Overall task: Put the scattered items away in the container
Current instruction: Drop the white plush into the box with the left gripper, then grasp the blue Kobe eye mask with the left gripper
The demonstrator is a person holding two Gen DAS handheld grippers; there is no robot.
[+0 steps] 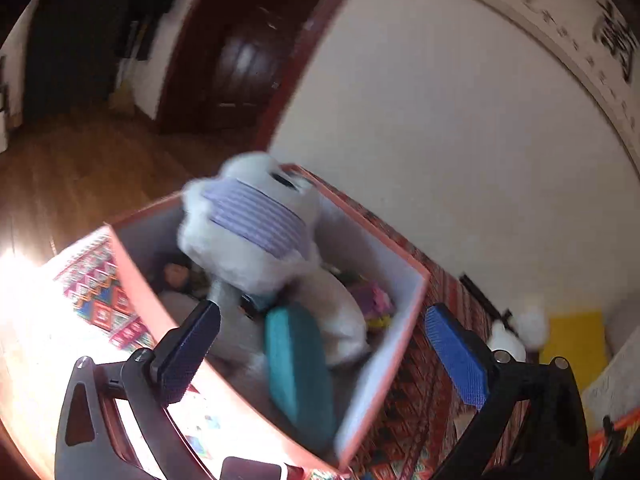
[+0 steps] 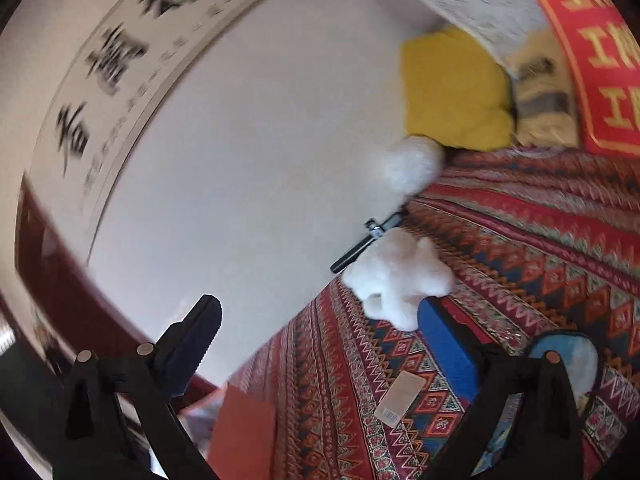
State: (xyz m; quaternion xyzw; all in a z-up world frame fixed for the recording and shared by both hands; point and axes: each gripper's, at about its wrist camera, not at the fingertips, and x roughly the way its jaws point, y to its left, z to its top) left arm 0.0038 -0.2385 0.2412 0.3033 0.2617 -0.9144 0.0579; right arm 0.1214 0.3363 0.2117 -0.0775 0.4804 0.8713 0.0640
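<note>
- While the left gripper [image 1: 320,320] gaped wide and empty, a white plush toy [image 1: 256,232] sat in the orange box [image 1: 136,272], long axis tilted, head toward the far corner.
- Right gripper [image 2: 324,344] stood wide apart, empty, near a small white plush [image 2: 400,276] on the patterned bedspread [image 2: 520,240].

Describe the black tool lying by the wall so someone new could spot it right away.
Find the patterned red blanket where it meets the white wall. Between two white plush toys lies a slim black tool with a metal clamp, the only dark, hard thing there.
</note>
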